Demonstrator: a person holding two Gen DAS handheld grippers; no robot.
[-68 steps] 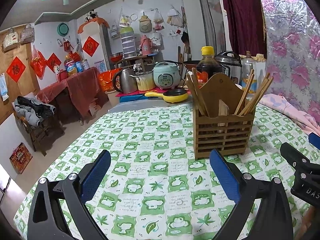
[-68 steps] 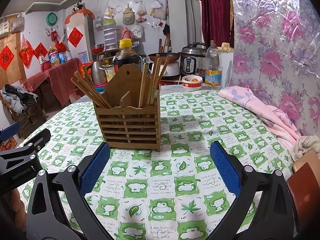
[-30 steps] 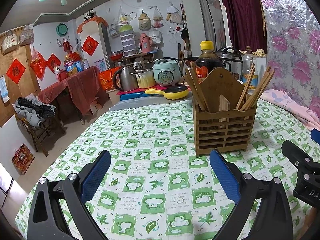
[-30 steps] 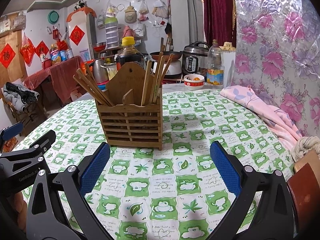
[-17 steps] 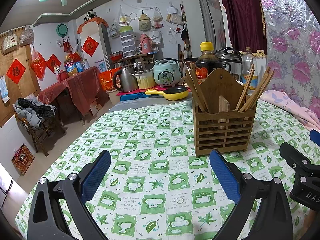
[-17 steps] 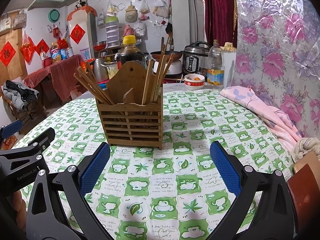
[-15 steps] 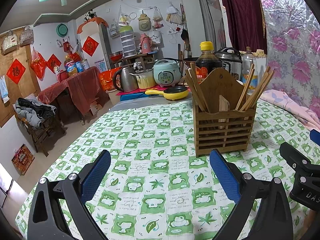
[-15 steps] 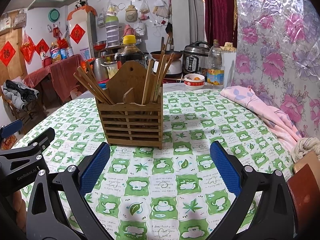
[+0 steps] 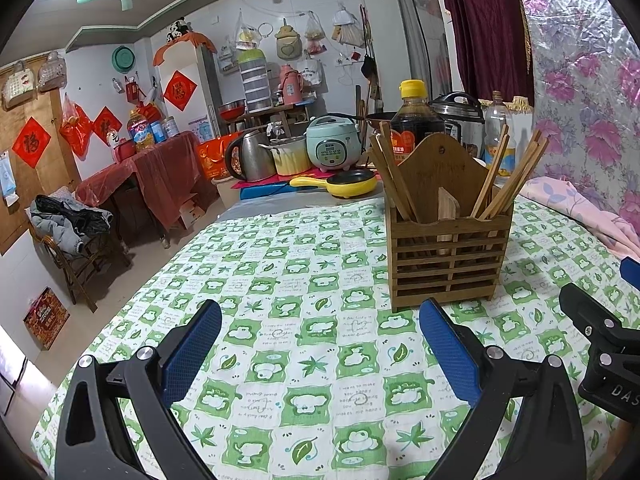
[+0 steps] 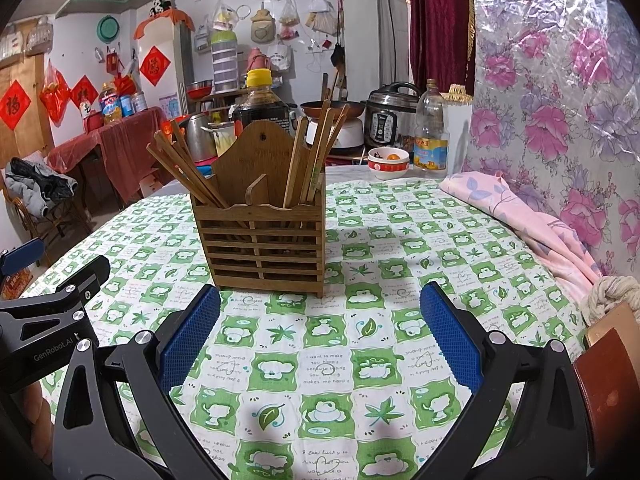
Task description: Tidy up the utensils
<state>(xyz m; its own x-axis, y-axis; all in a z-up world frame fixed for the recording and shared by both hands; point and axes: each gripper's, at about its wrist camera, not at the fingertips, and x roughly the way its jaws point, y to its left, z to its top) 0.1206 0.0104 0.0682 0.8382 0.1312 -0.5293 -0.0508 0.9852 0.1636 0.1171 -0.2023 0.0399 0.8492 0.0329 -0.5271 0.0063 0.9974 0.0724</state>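
Note:
A slatted wooden utensil holder (image 9: pixel 448 256) (image 10: pixel 262 250) stands upright on the green-and-white checked tablecloth (image 9: pixel 288 280) (image 10: pixel 400 248). Several wooden chopsticks lean out of it, one bundle (image 10: pixel 182 172) in its left compartment and another (image 10: pixel 316 152) in its right. My left gripper (image 9: pixel 320 344) is open with nothing between its blue pads, in front of and left of the holder. My right gripper (image 10: pixel 320 332) is open too, just in front of the holder, holding nothing. Each gripper shows at the edge of the other's view.
A pink cloth (image 10: pixel 532 220) lies along the table's right side by the floral wall covering. Behind the holder stand a soy sauce bottle (image 9: pixel 416 120), a yellow pan (image 9: pixel 344 182), cookers, a kettle (image 9: pixel 250 156), an oil bottle (image 10: pixel 430 136) and a small bowl (image 10: pixel 388 162).
Both grippers have barely shifted, wavering a little in front of the holder. Both stay open and nothing was picked up.

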